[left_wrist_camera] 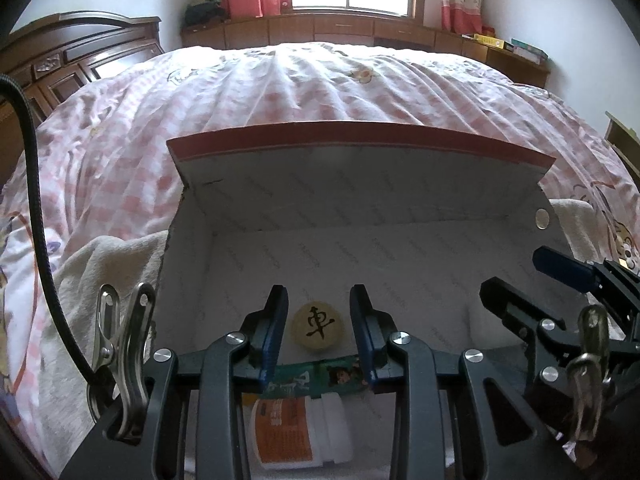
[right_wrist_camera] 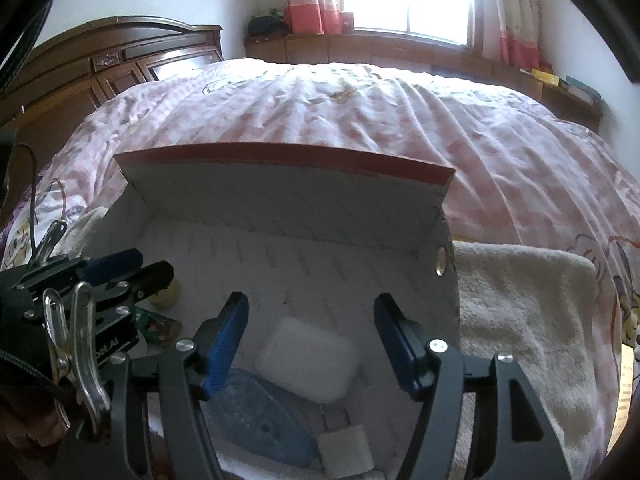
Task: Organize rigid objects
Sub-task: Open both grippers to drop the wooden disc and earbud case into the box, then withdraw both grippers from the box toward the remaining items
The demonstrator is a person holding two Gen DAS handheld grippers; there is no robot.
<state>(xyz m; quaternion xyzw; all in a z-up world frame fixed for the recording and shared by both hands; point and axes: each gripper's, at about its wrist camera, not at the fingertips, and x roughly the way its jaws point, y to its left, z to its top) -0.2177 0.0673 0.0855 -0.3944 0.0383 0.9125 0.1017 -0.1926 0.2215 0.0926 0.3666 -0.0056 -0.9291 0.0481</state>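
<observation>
An open white cardboard box [left_wrist_camera: 360, 216] with a red-edged flap lies on the bed. In the left wrist view a round wooden chess piece [left_wrist_camera: 317, 324] lies in the box between the open fingers of my left gripper [left_wrist_camera: 319, 334], apart from both. A green packet [left_wrist_camera: 320, 378] and a white bottle with an orange label [left_wrist_camera: 296, 432] lie below it. In the right wrist view my right gripper [right_wrist_camera: 310, 338] is open over a white earbud case [right_wrist_camera: 307, 365], a blue oval item [right_wrist_camera: 256, 416] and a white charger plug [right_wrist_camera: 346, 454] inside the box [right_wrist_camera: 280, 200].
The box rests on a cream towel [right_wrist_camera: 520, 312] over a pink checked bedspread [left_wrist_camera: 320, 88]. A dark wooden headboard [left_wrist_camera: 68, 56] stands at the left. A low wooden cabinet [left_wrist_camera: 340, 30] runs under the window. The right gripper shows at the right edge of the left wrist view [left_wrist_camera: 560, 280].
</observation>
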